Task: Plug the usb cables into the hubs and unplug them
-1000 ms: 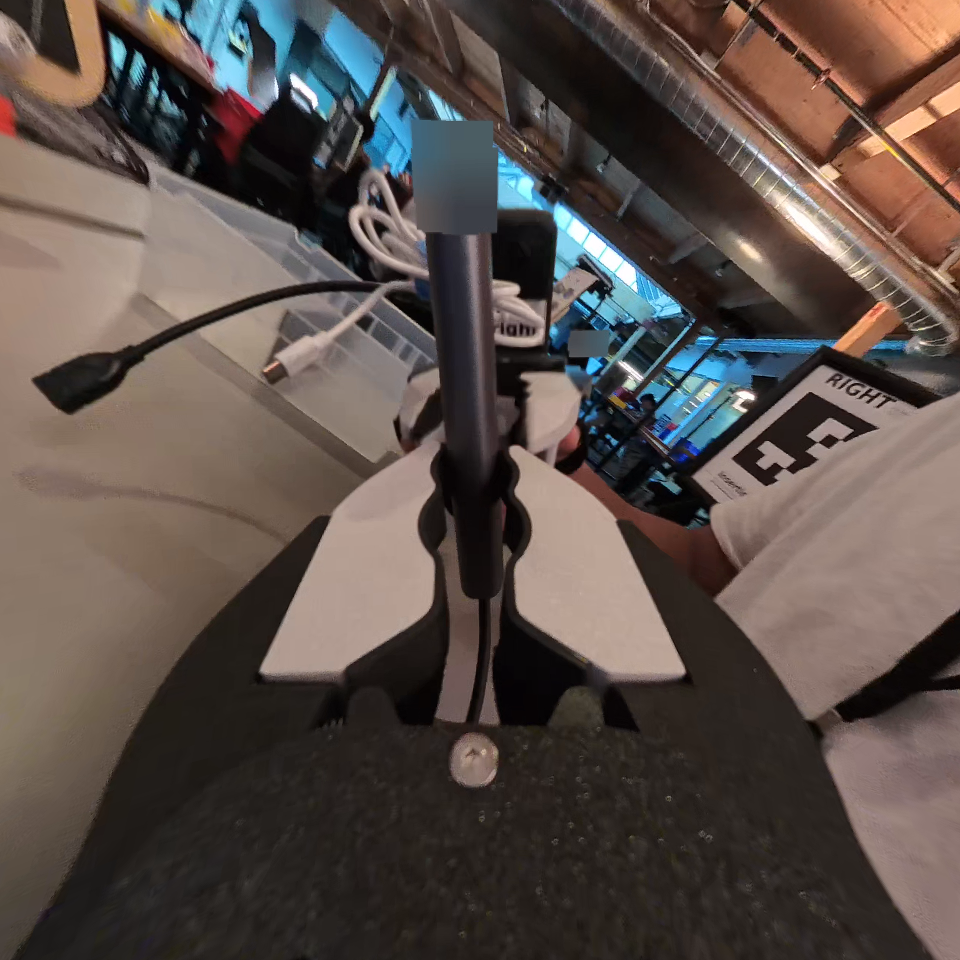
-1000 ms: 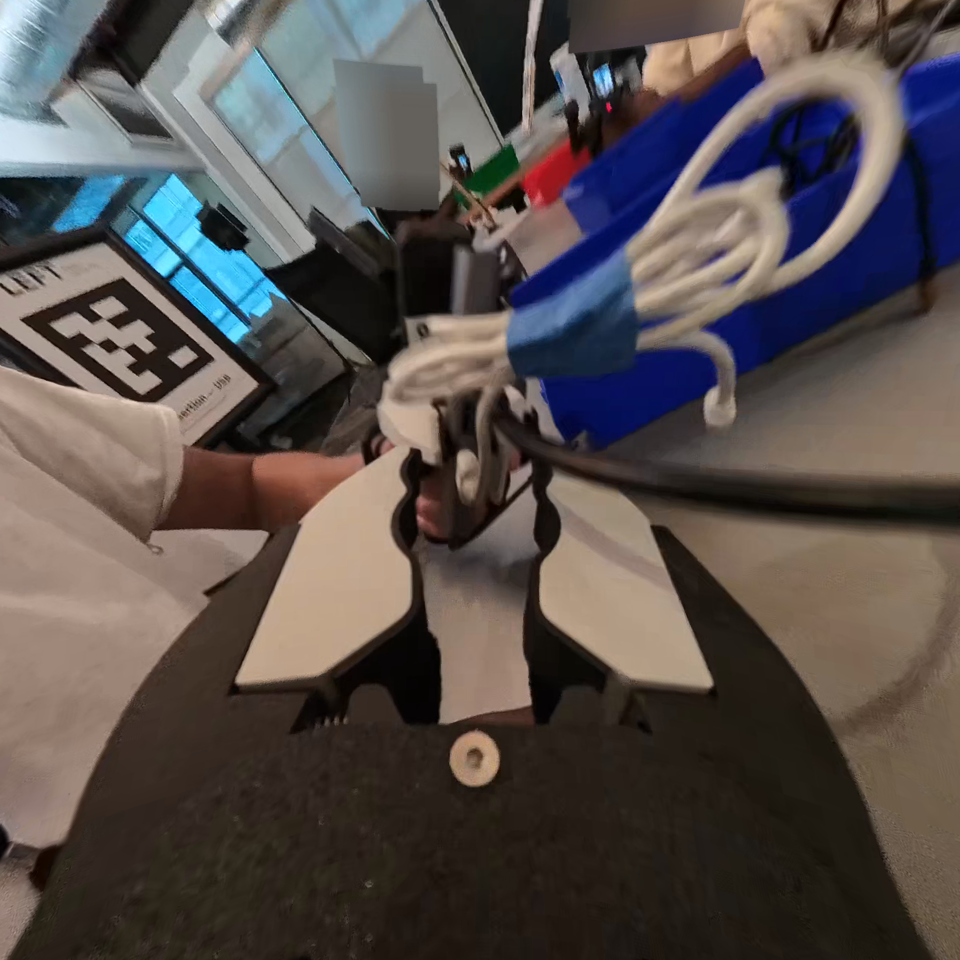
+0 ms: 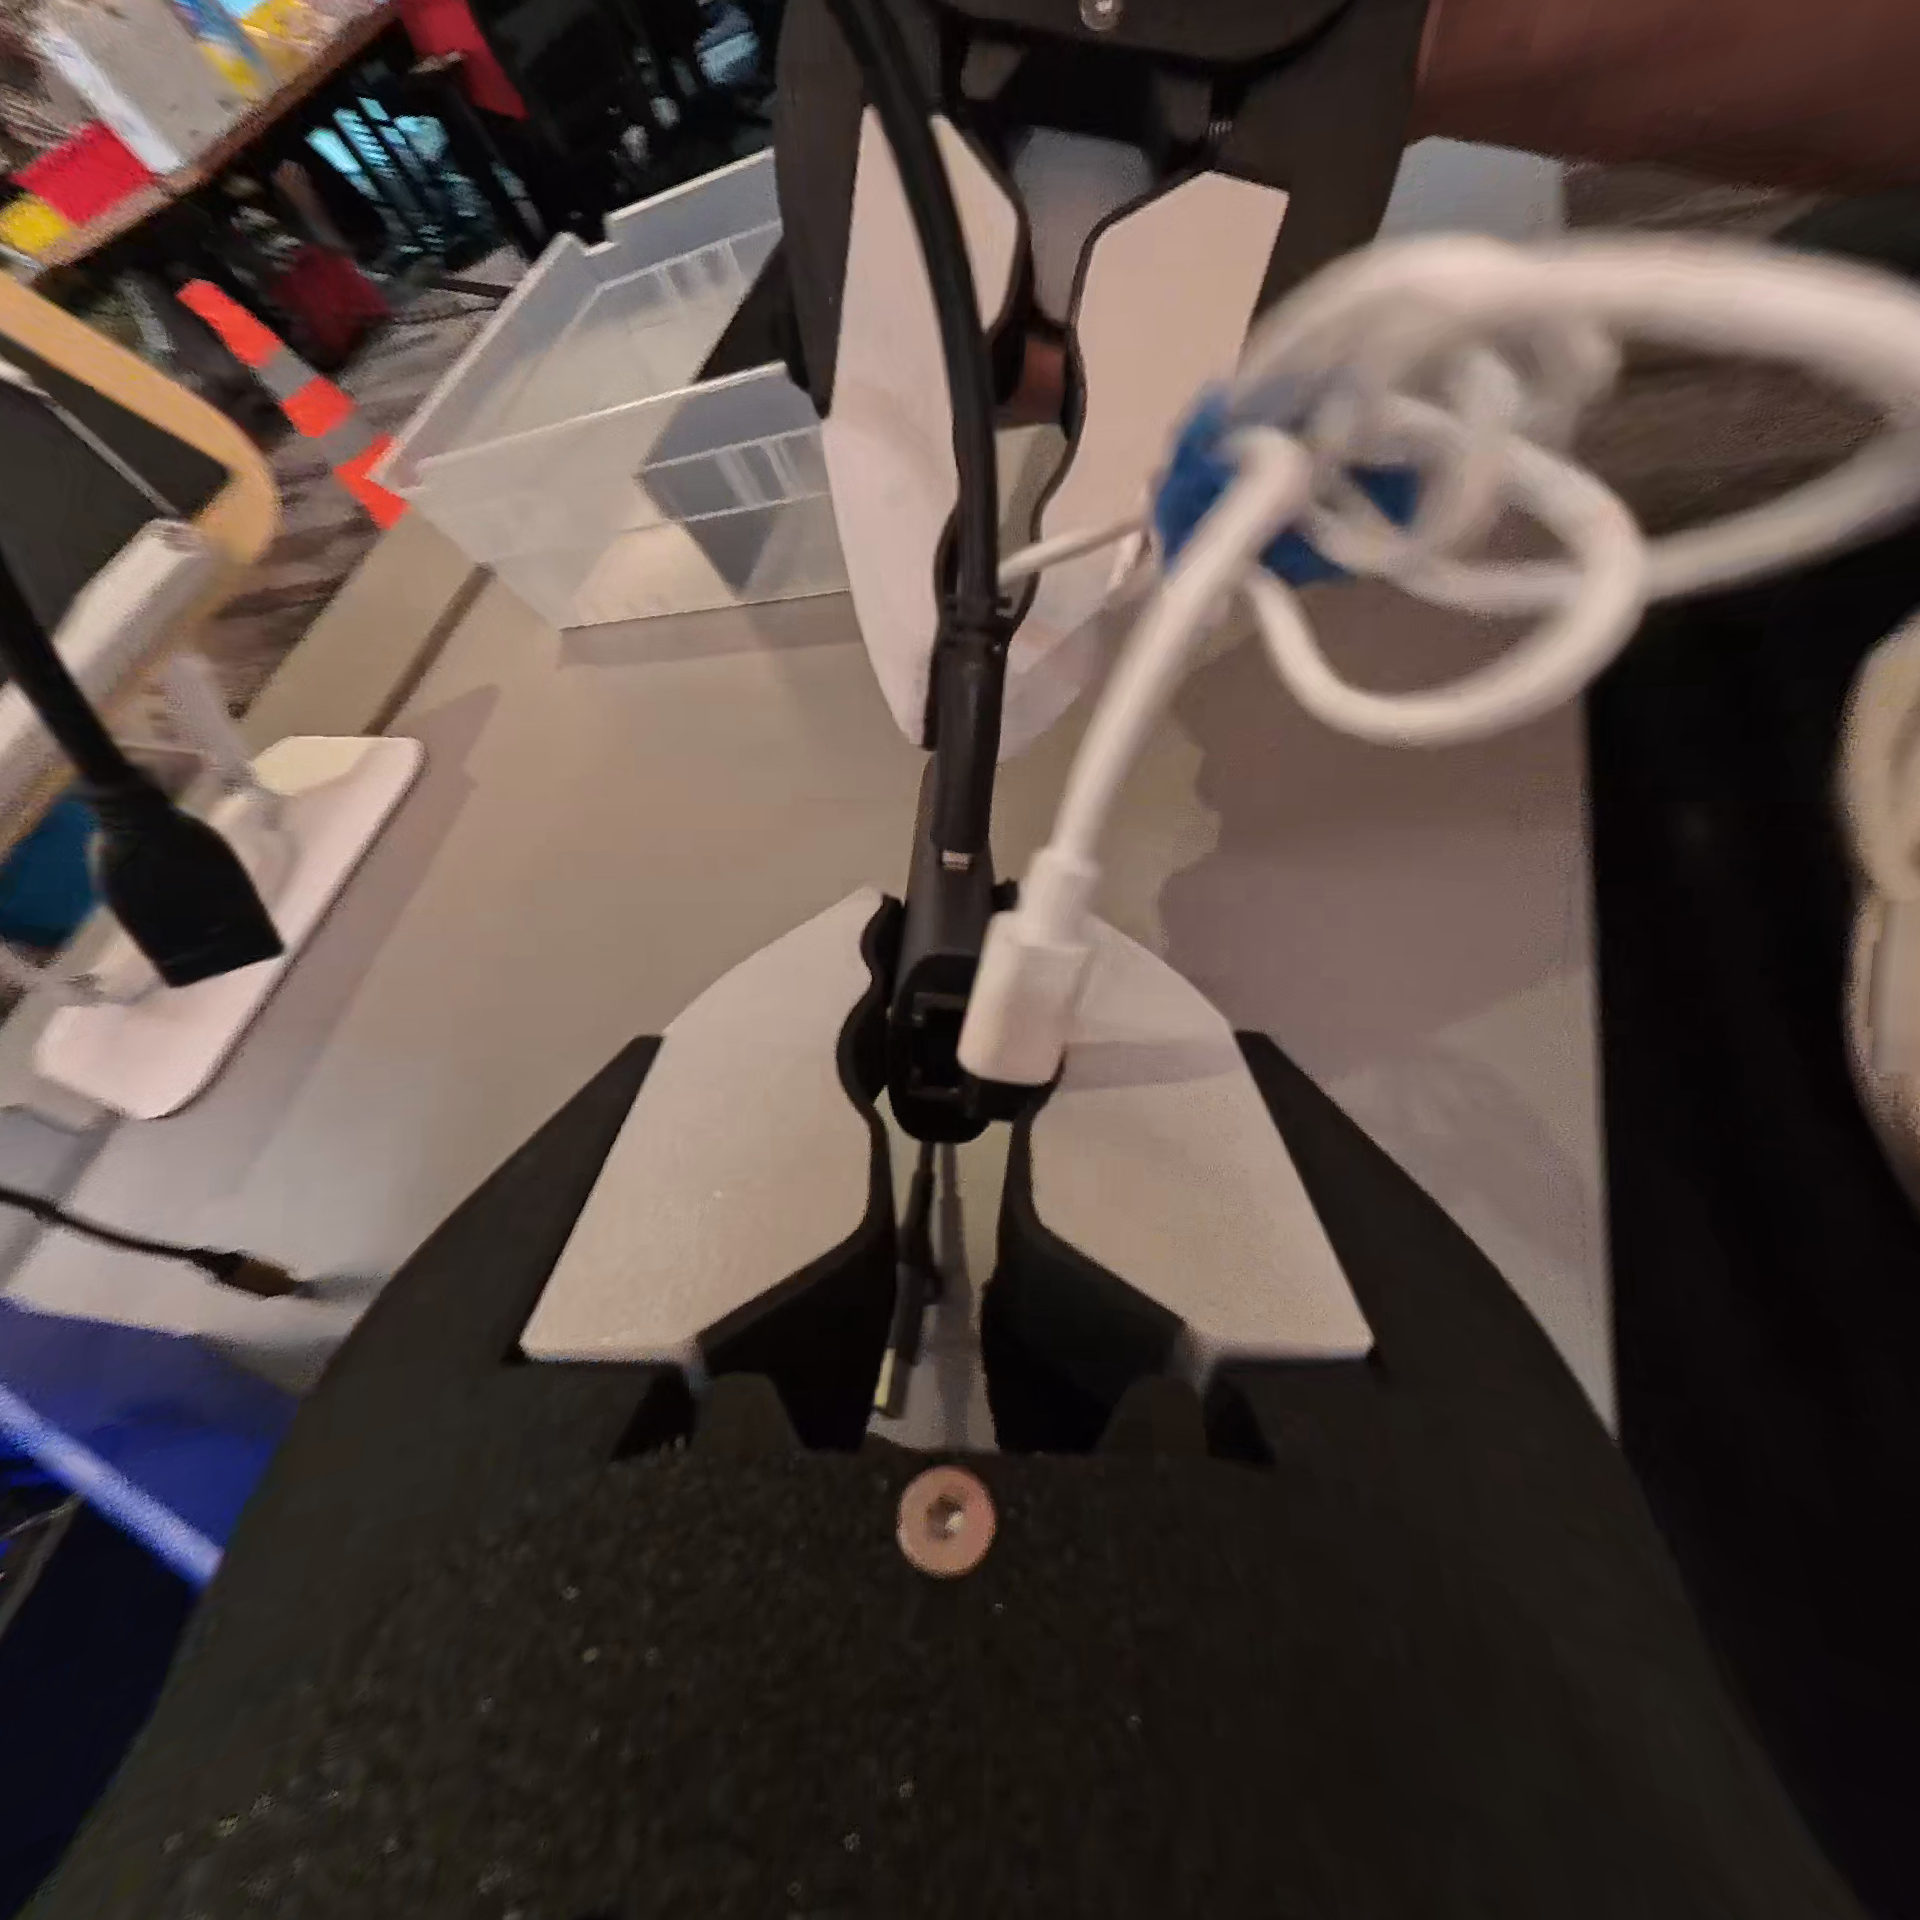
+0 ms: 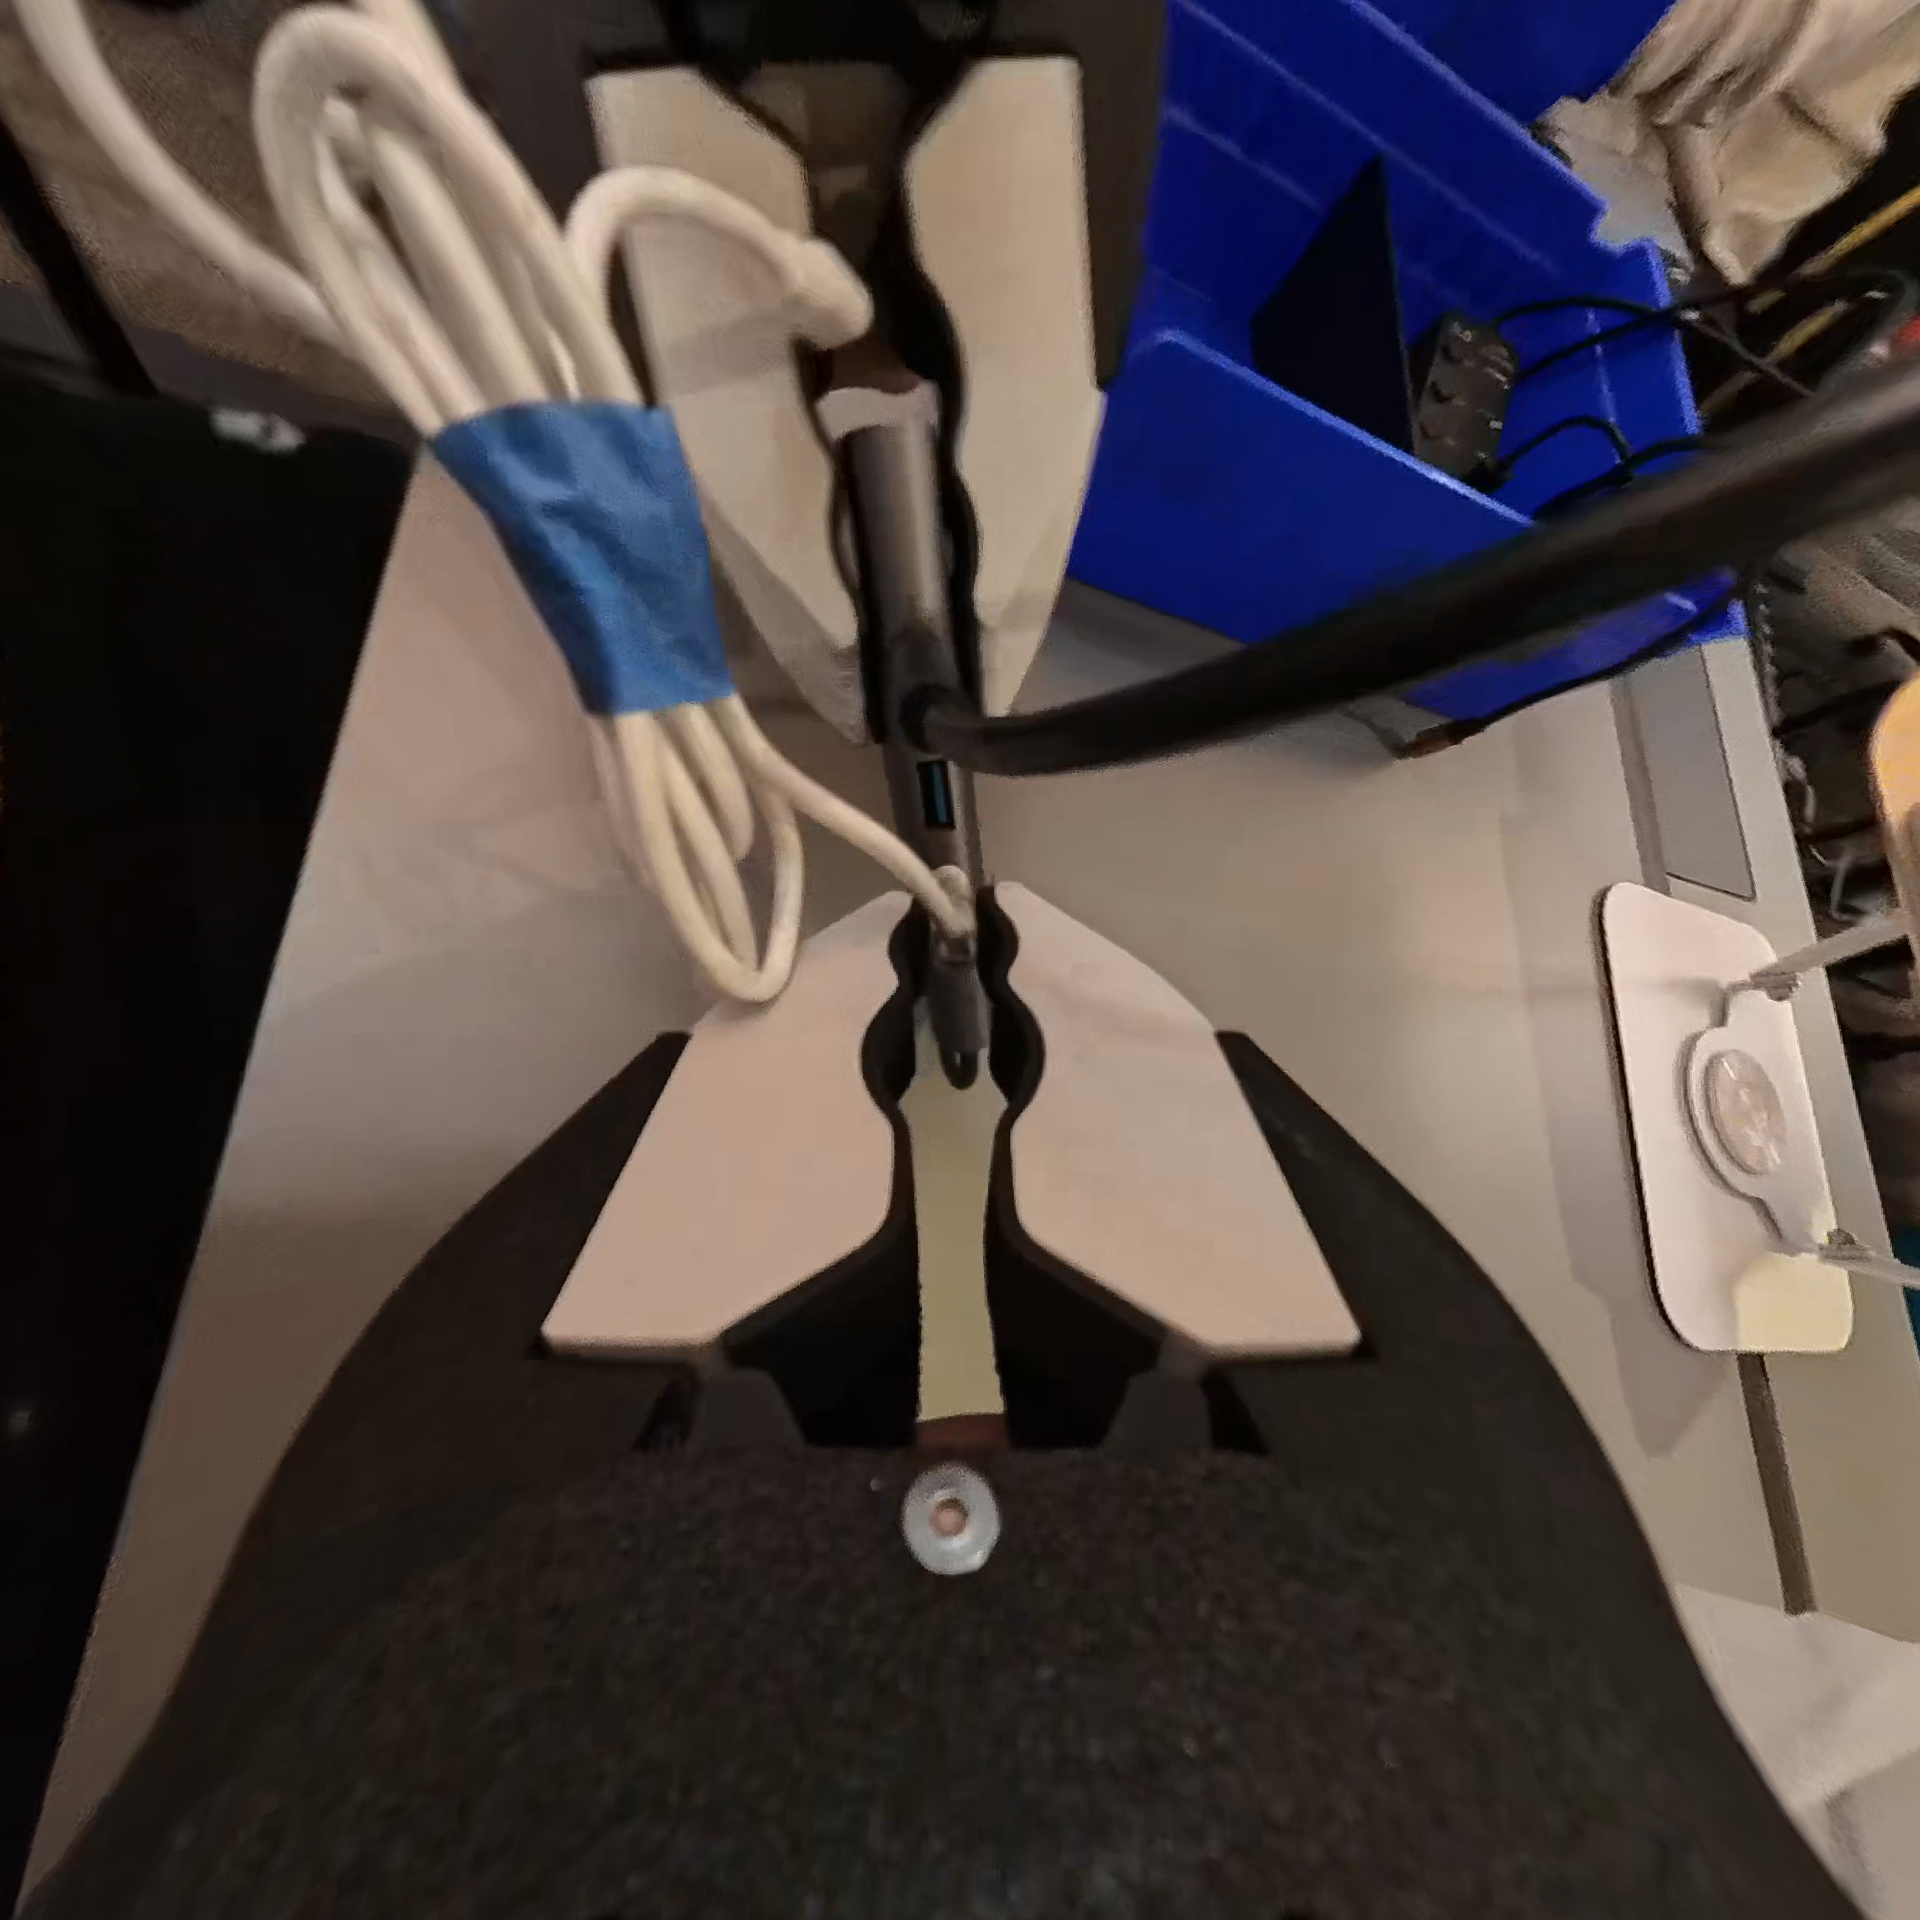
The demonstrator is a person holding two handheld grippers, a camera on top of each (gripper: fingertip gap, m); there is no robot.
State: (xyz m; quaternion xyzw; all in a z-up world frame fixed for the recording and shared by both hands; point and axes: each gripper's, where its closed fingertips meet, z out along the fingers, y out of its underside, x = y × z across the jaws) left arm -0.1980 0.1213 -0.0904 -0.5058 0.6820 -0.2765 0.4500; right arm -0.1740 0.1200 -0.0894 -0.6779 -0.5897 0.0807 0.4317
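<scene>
Left wrist view: left tongs closed on the dark USB hub, clamped near its end with a port facing the camera. The hub runs away from the camera above the table. The right tongs come in from the top and meet the hub's far end, where a black cable runs up over one finger. A taped white cable bundle hangs at the right. Its free white plug lies against the hub by the left tips; I cannot tell whether it is inserted. A clear bin sits toward the table's far edge and a loose black connector hangs at the left.

Right wrist view: right tongs closed on the white cable's other plug, with the cable entering at the tips. The grey hub is edge-on, in line just ahead, with a blue port showing. The black cable bends off right in front of the blue bin, and a white pad lies near the table's right edge. Whether the plug is seated is hidden.

The step looks like mating or pulling this plug. Keep the plug and hub on one axis, push straight without twisting, hold the hub rigid, and keep the bundle and black cable clear of the port.
</scene>
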